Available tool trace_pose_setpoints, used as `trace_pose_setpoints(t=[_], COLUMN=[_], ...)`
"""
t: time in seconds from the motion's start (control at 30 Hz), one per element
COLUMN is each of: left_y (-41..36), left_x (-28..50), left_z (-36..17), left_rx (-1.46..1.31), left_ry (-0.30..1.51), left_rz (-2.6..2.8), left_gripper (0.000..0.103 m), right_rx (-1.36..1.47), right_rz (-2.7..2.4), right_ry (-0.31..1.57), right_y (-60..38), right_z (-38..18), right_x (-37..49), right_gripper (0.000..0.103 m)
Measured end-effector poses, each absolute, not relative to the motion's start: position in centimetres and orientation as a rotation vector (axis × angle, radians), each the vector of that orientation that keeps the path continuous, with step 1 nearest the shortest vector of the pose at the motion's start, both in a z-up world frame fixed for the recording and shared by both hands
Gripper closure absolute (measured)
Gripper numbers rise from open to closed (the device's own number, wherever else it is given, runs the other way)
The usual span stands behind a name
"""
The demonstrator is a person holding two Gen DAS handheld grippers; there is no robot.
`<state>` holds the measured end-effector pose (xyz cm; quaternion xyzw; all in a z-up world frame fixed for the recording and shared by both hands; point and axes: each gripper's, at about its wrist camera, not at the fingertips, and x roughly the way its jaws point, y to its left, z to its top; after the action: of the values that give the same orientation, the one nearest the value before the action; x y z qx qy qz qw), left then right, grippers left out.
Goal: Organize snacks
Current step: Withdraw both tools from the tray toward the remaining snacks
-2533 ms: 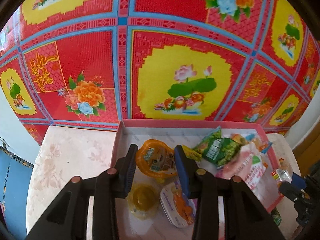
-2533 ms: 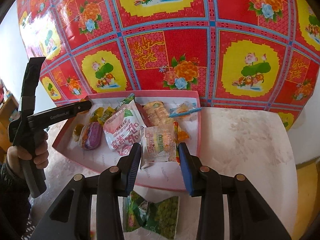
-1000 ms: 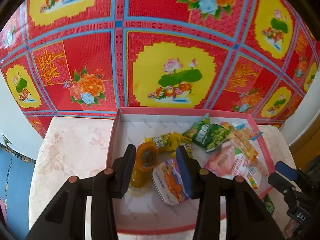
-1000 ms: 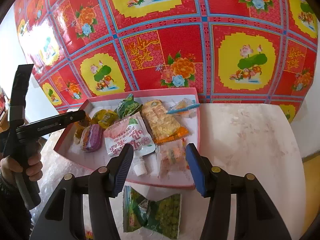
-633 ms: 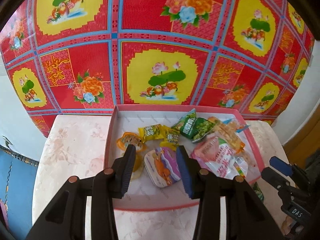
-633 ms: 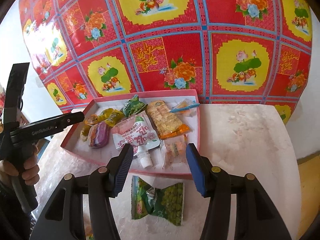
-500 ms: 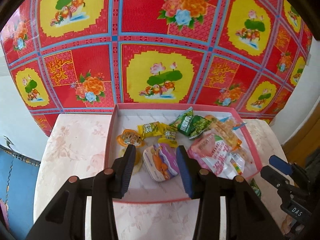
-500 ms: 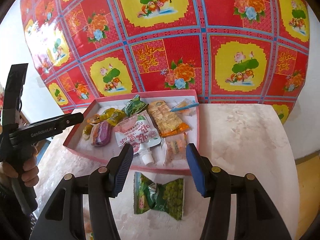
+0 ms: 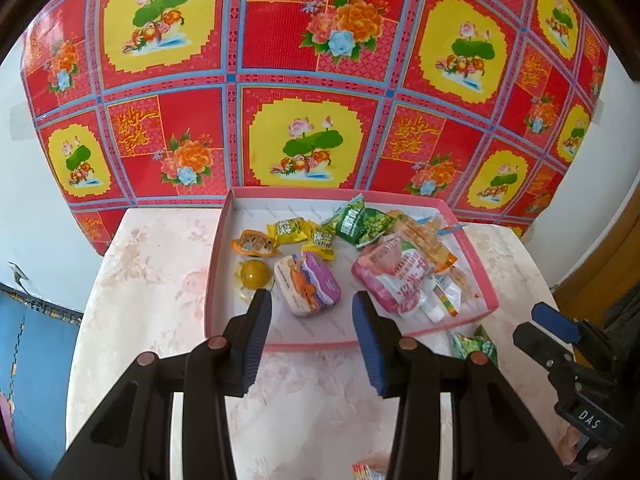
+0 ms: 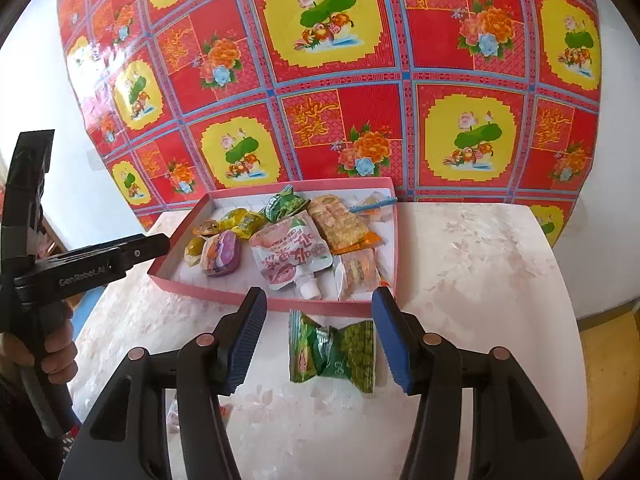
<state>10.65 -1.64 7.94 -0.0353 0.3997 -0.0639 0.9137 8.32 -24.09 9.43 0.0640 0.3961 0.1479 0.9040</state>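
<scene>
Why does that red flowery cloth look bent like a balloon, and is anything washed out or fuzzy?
Both wrist views bulge the cloth: fisheye distortion. In the right wrist view daylight glare whitens its upper left part. In the left wrist view the tray is sharp, and a wrapper at the bottom edge is blurred.

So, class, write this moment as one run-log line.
left gripper: open, empty, above tray's near edge | right gripper: open, empty, over green packet | green packet: on table, outside pink tray
</scene>
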Motion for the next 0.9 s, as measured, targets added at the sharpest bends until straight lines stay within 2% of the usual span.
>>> trace_pose_setpoints(t=[0.73,0.9], left_y=[-3.1,-3.8], left_x=[5.5,4.6], left_z=[5.9,5.2], left_rx=[-0.064,-0.068], left_ry=[0.895,0.927], left_rz=[-0.172,-0.197], left_gripper=[0.056,0.052], right_rx=[0.136,0.132], right_rz=[0.281,0.271], right_ry=[0.847,0.856], right_y=[-25.1,-25.4], right_z=[8.4,8.0], right_x=[4.4,3.7], right_gripper=[0.047,0.047])
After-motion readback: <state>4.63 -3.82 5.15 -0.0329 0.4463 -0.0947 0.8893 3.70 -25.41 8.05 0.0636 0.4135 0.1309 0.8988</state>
